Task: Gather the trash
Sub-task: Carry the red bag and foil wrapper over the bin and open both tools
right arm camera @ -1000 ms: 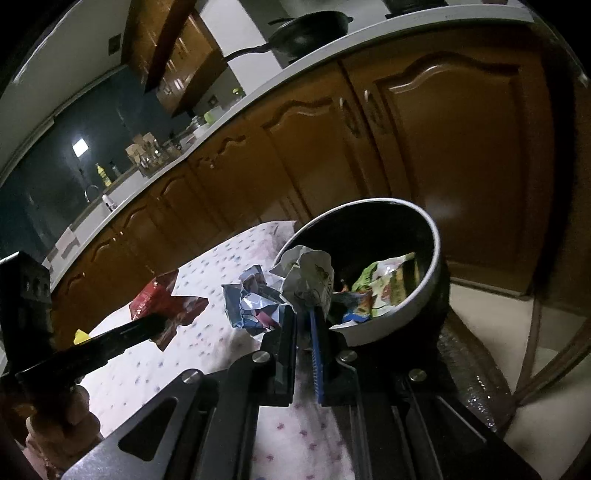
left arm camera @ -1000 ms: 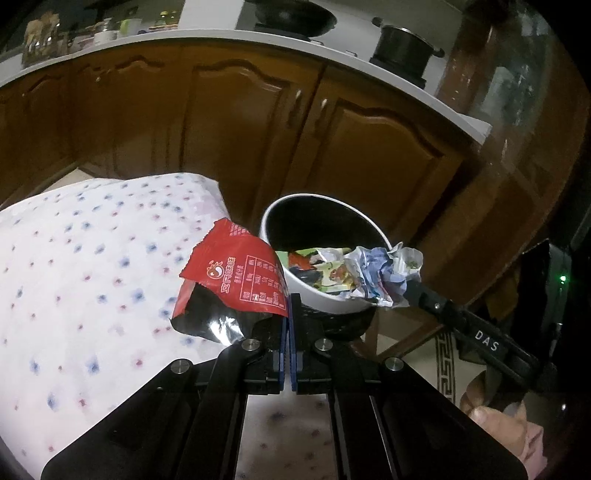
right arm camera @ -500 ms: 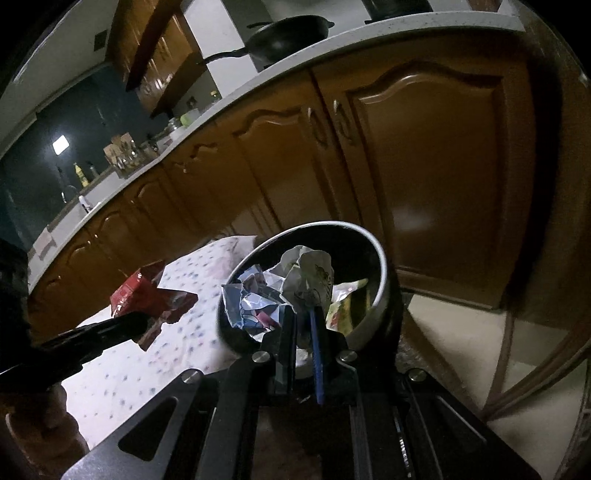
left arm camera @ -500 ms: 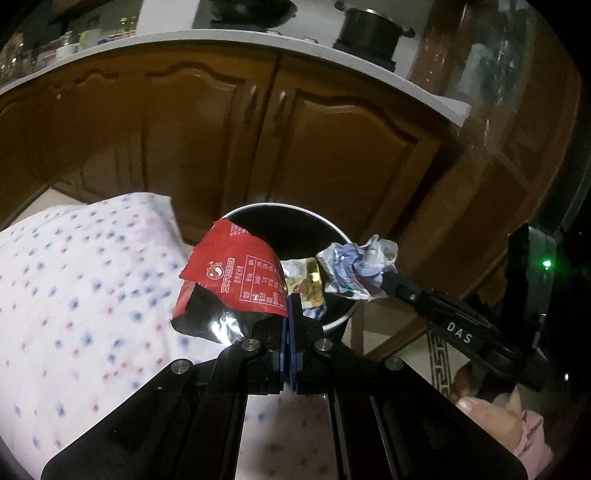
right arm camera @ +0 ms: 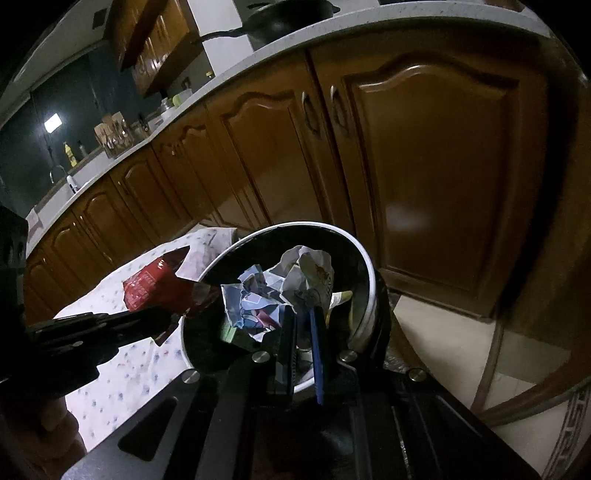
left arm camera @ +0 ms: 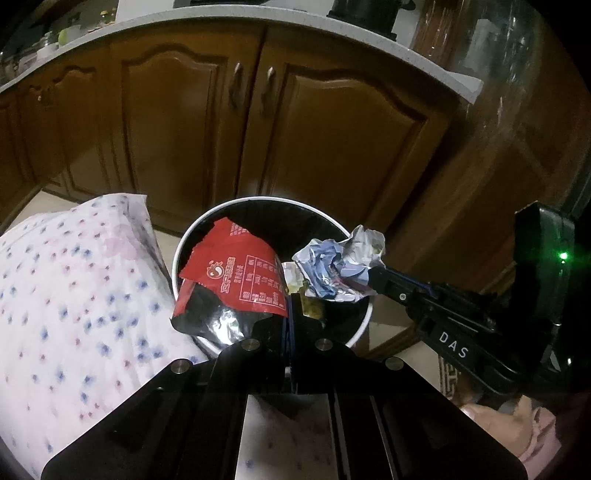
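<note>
A round white bin with a black liner (left arm camera: pixel 177 254) (right arm camera: pixel 371 280) stands past the corner of the table, with wrappers inside it. My left gripper (left arm camera: pixel 289 295) is shut on a red snack wrapper (left arm camera: pixel 236 273) with a silver inside, held over the bin's left rim. My right gripper (right arm camera: pixel 303 314) is shut on a crumpled white and blue wrapper (right arm camera: pixel 284 288), held above the bin's mouth. From the left wrist view that wrapper (left arm camera: pixel 338 267) hangs at the bin's right rim on the tips of the right gripper (left arm camera: pixel 373 280). In the right wrist view the red wrapper (right arm camera: pixel 155 288) shows left of the bin.
A table under a white cloth with blue and red dots (left arm camera: pixel 66 295) (right arm camera: pixel 129 369) lies left of the bin. Brown cupboard doors (left arm camera: pixel 192 122) under a pale counter (left arm camera: pixel 295 22) stand close behind. Tiled floor (right arm camera: pixel 461 354) and a chair frame (right arm camera: pixel 491 354) lie to the right.
Both grippers have moved with their wrappers from beside the bin to over its mouth. The table has slid to the left in both views. The grips have not changed.
</note>
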`<state>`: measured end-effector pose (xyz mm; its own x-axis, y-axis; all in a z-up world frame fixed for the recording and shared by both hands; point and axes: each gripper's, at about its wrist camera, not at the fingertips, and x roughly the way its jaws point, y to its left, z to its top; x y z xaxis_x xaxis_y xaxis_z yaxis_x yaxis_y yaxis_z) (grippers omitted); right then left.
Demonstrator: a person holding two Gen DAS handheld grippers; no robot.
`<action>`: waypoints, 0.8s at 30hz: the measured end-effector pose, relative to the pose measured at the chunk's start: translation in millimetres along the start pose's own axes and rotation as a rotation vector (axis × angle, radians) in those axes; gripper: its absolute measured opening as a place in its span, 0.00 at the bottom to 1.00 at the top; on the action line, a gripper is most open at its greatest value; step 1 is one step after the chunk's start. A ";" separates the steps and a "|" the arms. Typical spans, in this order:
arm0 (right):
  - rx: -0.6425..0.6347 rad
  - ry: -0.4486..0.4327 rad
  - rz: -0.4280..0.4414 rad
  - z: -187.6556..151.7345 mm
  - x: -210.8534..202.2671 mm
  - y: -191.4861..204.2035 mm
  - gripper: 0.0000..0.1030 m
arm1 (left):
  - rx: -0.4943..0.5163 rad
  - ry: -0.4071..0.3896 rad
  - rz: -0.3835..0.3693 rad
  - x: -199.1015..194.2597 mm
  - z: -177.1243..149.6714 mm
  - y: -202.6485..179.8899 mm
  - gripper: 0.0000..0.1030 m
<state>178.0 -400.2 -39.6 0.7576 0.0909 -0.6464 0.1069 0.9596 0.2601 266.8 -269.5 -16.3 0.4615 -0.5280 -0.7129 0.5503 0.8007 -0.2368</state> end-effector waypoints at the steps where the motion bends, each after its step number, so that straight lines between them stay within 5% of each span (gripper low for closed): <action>1: -0.003 0.003 0.000 0.3 0.9 -0.2 0.07 | -0.001 0.004 0.000 1.8 0.4 0.2 0.01; 11: -0.011 0.026 -0.004 7.2 9.5 -2.3 0.11 | -0.017 0.035 -0.001 13.3 2.7 2.6 0.03; 16: 0.008 0.035 0.007 8.2 12.5 -6.9 0.22 | -0.022 0.034 0.008 11.1 2.7 5.0 0.17; 19: 0.020 0.028 0.012 6.1 10.0 -7.5 0.26 | -0.034 0.023 0.022 7.3 0.9 9.3 0.36; 24: 0.041 0.009 0.029 0.9 1.1 -8.1 0.40 | -0.057 0.001 0.037 -4.6 -4.5 16.4 0.44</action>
<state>178.5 -408.0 -41.7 0.7546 0.1207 -0.6450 0.1115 0.9451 0.3073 270.5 -252.6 -19.8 0.4801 -0.4979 -0.7222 0.4925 0.8343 -0.2478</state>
